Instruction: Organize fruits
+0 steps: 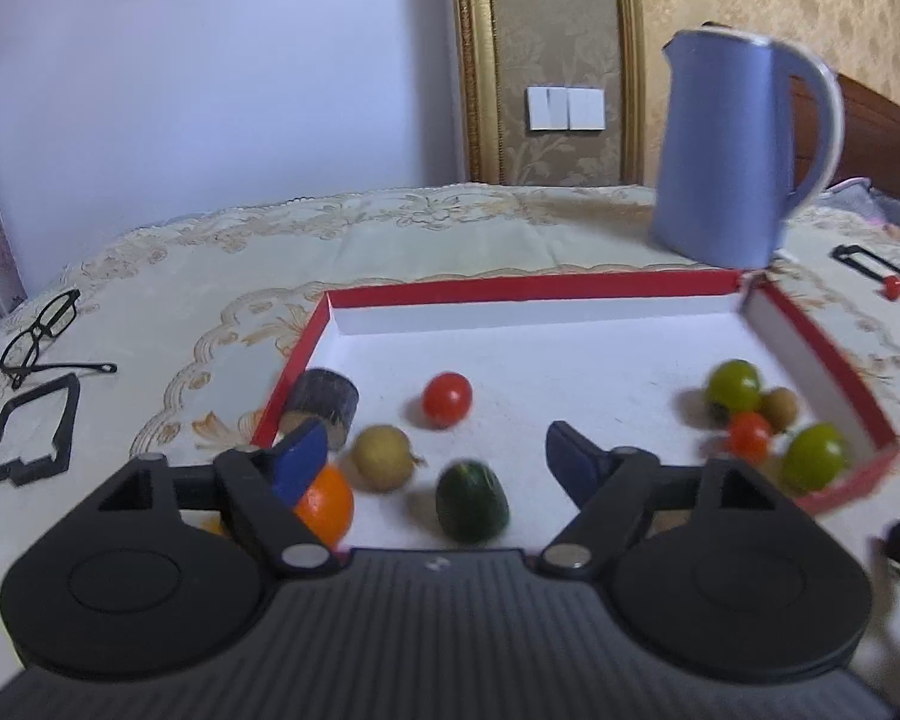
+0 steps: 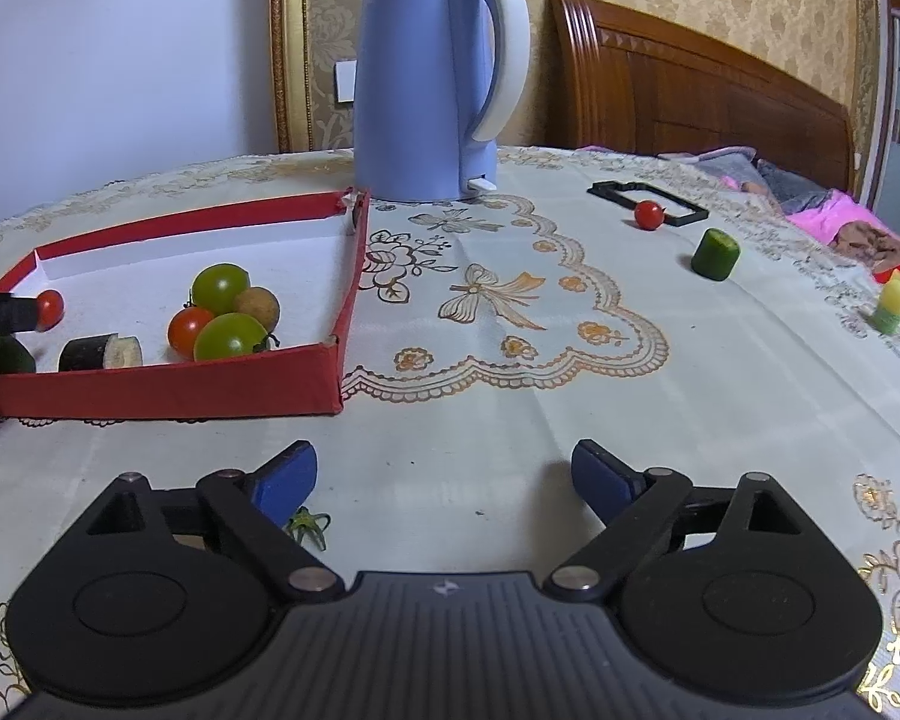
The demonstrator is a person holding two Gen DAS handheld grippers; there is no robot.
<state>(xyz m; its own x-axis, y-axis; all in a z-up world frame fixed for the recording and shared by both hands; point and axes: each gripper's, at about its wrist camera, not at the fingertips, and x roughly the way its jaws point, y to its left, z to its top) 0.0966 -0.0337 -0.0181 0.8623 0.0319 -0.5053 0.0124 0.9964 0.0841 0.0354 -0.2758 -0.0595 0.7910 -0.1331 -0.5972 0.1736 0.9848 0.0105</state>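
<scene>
1. cream embroidered tablecloth (image 2: 510, 312) covers a table beside a wooden bed; a blue kettle (image 2: 432, 78) stands just behind the far corner of a red tray (image 2: 168, 390) with a white floor.
2. most of the fruit sits inside the tray, which i judge to be the collecting place: a cluster of two green tomatoes (image 1: 733, 385), a red one and a small brown fruit in the right corner, with a lone red tomato (image 1: 447, 399), a brown fruit (image 1: 383, 457), an orange (image 1: 327, 504) and a dark green piece (image 1: 471, 501) nearer the left side.
3. left gripper (image 1: 432, 462) hovers over the tray's near edge, its jaws spread wide with nothing between them; the blur suggests motion.
4. right gripper (image 2: 444, 474) sits low over bare cloth outside the tray, jaws also wide apart and empty. a green stem scrap (image 2: 309, 525) lies by its left finger.
5. outside the tray, well apart from it, are a cherry tomato (image 2: 649, 215) touching a black frame (image 2: 648, 201) and a green cucumber piece (image 2: 716, 254). these seem the right gripper's likely targets, being on its side.
</scene>
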